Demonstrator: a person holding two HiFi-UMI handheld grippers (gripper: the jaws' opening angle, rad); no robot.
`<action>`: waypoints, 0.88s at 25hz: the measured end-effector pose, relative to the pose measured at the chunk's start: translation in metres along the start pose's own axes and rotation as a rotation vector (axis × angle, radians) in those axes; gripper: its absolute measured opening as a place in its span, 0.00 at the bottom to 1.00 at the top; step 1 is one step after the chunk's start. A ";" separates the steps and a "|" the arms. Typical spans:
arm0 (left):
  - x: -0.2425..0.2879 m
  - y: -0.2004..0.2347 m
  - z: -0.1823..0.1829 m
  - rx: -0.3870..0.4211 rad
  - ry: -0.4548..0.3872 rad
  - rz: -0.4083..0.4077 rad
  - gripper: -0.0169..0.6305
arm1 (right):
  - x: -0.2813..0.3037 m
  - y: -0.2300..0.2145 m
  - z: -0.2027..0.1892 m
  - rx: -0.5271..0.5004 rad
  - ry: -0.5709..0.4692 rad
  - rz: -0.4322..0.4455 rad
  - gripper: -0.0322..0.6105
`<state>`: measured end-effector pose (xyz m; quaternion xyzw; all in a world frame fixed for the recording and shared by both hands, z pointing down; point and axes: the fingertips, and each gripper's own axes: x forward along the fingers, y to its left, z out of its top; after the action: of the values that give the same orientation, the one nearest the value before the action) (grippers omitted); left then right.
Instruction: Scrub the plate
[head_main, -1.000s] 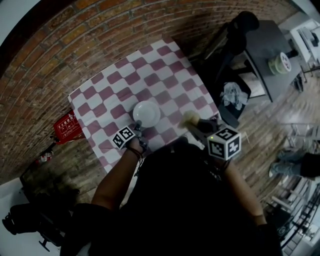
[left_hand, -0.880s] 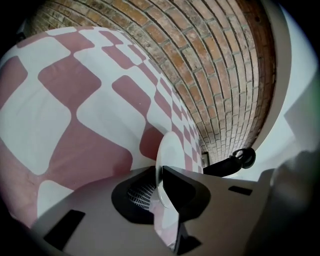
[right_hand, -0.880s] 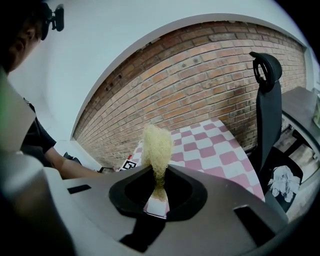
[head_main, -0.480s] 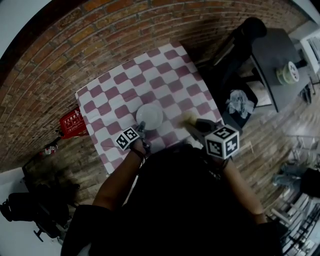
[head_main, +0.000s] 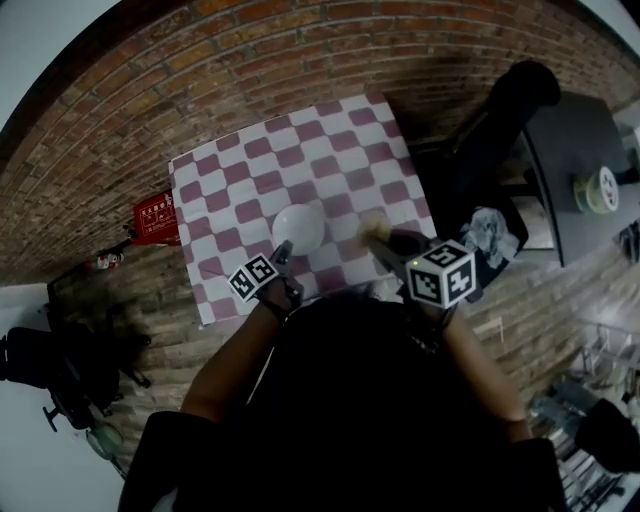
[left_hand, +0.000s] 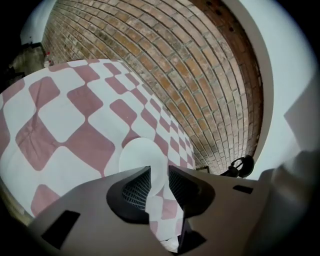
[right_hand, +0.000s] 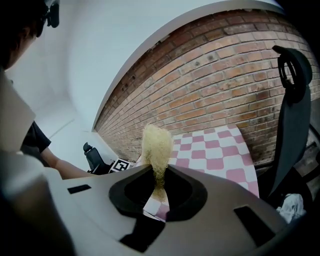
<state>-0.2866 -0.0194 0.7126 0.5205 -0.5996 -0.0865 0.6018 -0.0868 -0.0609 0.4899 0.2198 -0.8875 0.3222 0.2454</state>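
Observation:
A white plate (head_main: 298, 227) lies flat on the red-and-white checked tablecloth (head_main: 300, 160); in the left gripper view the plate (left_hand: 137, 152) sits just beyond the jaws. My left gripper (head_main: 279, 254) hovers at its near rim, raised off it. Its jaws have just been closing but stand apart with nothing between them (left_hand: 159, 172). To the right of the plate, my right gripper (head_main: 385, 245) is shut on a pale yellow fibrous scrubber (head_main: 371, 232). The scrubber's tuft (right_hand: 156, 145) sticks up out of the jaws (right_hand: 159, 176).
The cloth covers a small table on a brick floor. A black office chair (head_main: 500, 120) stands off the table's right edge, with a crumpled white rag (head_main: 488, 226) beside it. A red box (head_main: 155, 217) lies left of the table. A dark table with a tape roll (head_main: 597, 190) is at far right.
The head view has shifted, so the table sits higher and further left. My left gripper has come off the plate's near rim and lifted slightly. The right gripper still holds the scrubber.

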 end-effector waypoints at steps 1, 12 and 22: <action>-0.004 -0.010 -0.001 0.012 -0.017 -0.013 0.19 | -0.001 -0.003 0.001 -0.010 0.005 0.018 0.12; -0.060 -0.097 -0.027 0.454 -0.106 0.007 0.04 | -0.007 -0.045 -0.016 -0.109 0.133 0.164 0.12; -0.120 -0.152 -0.047 0.711 -0.183 -0.020 0.04 | -0.024 -0.049 -0.053 -0.149 0.164 0.211 0.12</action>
<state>-0.2014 0.0254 0.5376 0.6929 -0.6386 0.0751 0.3263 -0.0253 -0.0537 0.5347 0.0796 -0.9041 0.2964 0.2975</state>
